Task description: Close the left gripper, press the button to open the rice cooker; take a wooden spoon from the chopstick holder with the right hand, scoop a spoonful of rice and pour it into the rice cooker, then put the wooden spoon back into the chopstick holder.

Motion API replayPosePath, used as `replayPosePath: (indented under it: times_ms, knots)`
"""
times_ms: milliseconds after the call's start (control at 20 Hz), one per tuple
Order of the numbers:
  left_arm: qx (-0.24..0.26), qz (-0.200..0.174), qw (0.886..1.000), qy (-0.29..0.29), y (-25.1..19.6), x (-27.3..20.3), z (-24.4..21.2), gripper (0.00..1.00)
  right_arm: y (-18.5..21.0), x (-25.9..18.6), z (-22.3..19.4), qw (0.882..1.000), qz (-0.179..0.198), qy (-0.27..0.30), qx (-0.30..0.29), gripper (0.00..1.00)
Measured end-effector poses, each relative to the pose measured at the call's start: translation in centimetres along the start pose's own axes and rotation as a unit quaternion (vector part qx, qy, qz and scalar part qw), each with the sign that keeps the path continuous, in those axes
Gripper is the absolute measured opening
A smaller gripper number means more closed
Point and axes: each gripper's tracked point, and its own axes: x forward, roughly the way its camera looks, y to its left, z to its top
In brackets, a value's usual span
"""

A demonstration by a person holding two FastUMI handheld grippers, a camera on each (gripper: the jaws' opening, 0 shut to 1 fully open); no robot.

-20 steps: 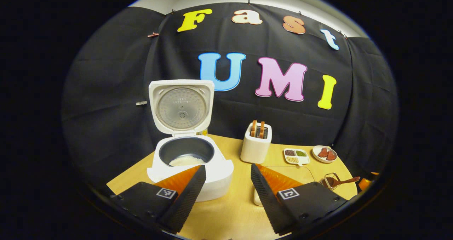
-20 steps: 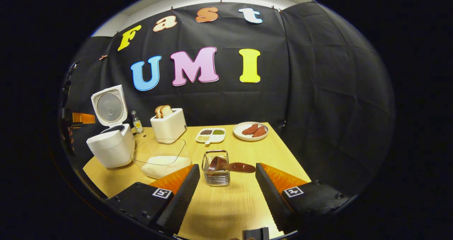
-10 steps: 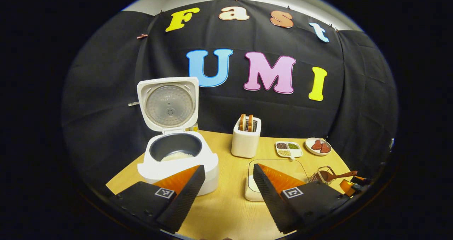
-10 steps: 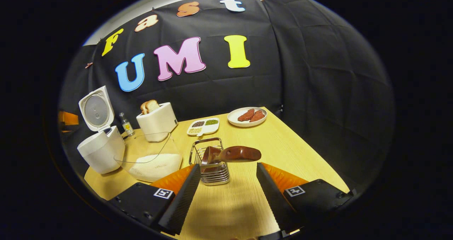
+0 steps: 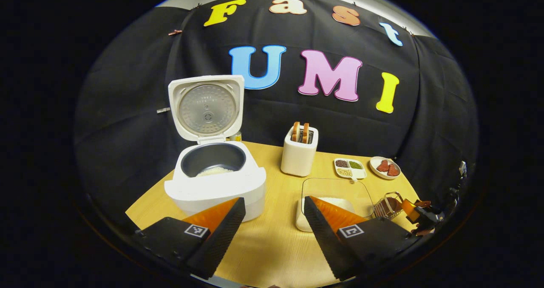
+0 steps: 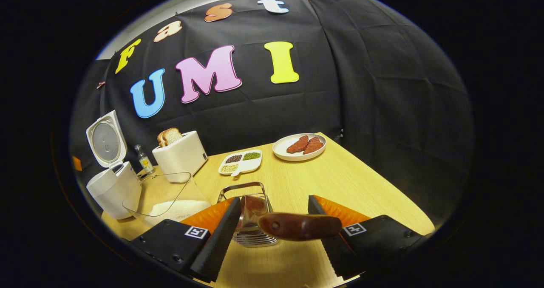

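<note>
Found no readable brand or label on any appliance; square coded tags sat on both grippers. Counted one cooker, lid up, a little rice in its pot, at the table's left end. Counted one toaster with two slices, one four-part tray of grains, one plate with two reddish pieces, one clear bin of rice, one wire holder. Saw the left gripper with fingers spread wide, holding nothing, aimed between cooker and bin. Saw the right gripper likewise spread wide, the spoon handle lying across the gap between the fingers, contact impossible to judge; bowl end down in the holder. Caught in the right gripper view a small bottle between cooker and toaster. Caught in the left gripper view the pot's inside and the other gripper far right beside the holder.
</note>
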Motion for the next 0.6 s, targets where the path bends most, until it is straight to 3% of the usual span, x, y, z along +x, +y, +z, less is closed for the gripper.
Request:
replayPosePath:
  times_ms: [50, 100, 250, 350, 550, 600]
  knots:
    - [0.002, 0.001, 1.000, 0.000, -0.1, 0.1, 0.0, 0.96, 0.2, 0.3, 0.0, 1.000, 0.001, 0.003, 0.009, 0.98]
    - [0.001, -0.001, 1.000, 0.002, -0.4, 0.2, -0.2, 0.96, 0.6, 0.7, 0.2, 1.000, 0.004, 0.001, 0.016, 0.86]
    - [0.008, -0.009, 1.000, 0.009, -1.4, 0.3, -0.7, 0.96, 1.3, 1.4, 1.0, 1.000, 0.010, -0.006, 0.014, 0.73]
    - [0.022, -0.007, 1.000, 0.007, -1.2, 0.5, -0.4, 0.96, 2.2, 1.3, 2.0, 1.000, 0.020, -0.014, 0.018, 0.46]
    - [0.015, 0.000, 1.000, -0.004, -0.2, 0.1, 0.1, 0.96, 3.8, 1.6, 3.6, 0.999, 0.033, -0.017, -0.004, 0.41]
    - [0.006, 0.002, 1.000, -0.003, 0.0, 0.0, -0.1, 0.96, 4.1, 3.2, 3.4, 0.999, 0.029, -0.021, -0.012, 0.35]
